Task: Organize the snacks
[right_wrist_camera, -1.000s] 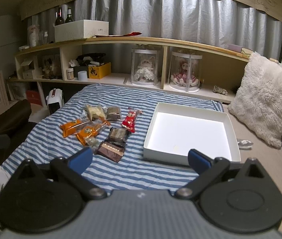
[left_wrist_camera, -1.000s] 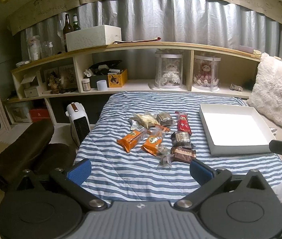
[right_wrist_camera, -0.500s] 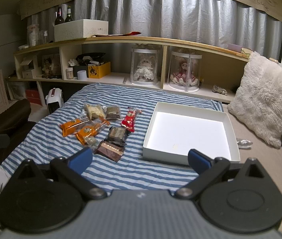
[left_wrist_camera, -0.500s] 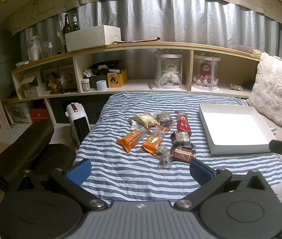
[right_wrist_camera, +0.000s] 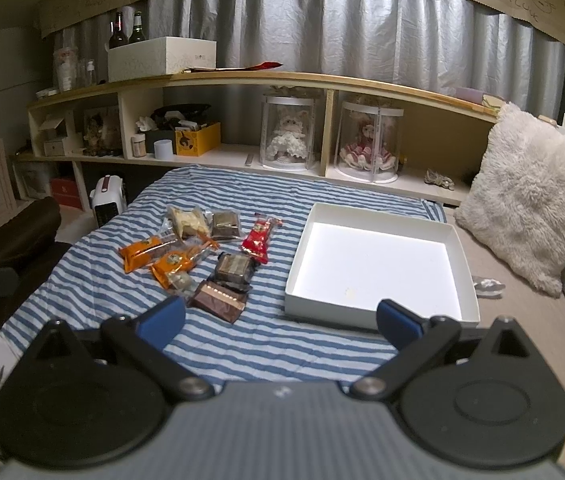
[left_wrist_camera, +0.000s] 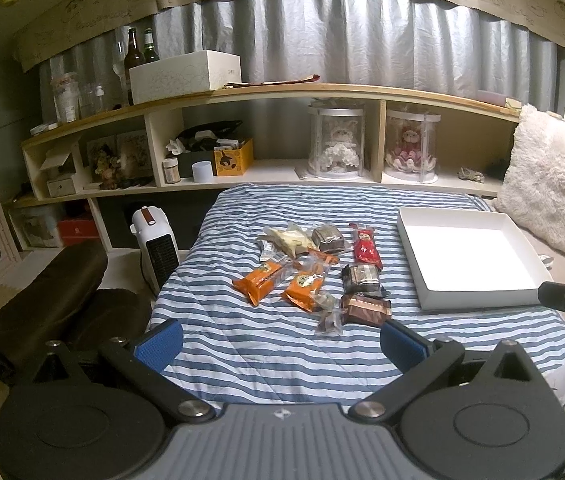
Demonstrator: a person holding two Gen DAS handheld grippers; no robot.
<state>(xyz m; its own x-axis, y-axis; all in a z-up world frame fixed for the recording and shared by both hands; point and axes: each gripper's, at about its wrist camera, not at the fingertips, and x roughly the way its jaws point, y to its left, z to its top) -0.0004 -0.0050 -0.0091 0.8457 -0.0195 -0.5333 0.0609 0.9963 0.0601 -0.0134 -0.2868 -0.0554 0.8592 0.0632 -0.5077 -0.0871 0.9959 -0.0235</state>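
Right wrist view: your right tongs [right_wrist_camera: 278,320] and left tongs [left_wrist_camera: 280,340] both gape empty.
Brown snack packet [right_wrist_camera: 220,301] lies nearest, just far-left of the right tongs, long axis pointing near-right towards the white box [right_wrist_camera: 378,312].

Blue-and-white striped bedspread [left_wrist_camera: 266,344] carries two orange snack packets [left_wrist_camera: 259,281], a red one [left_wrist_camera: 366,246], brown wrapped bars [left_wrist_camera: 365,308], beside a white box [left_wrist_camera: 478,294] and grey curtain [left_wrist_camera: 362,40].

Wrapped snacks [left_wrist_camera: 314,276] clustered on striped cloth, left of empty white box [left_wrist_camera: 470,256].
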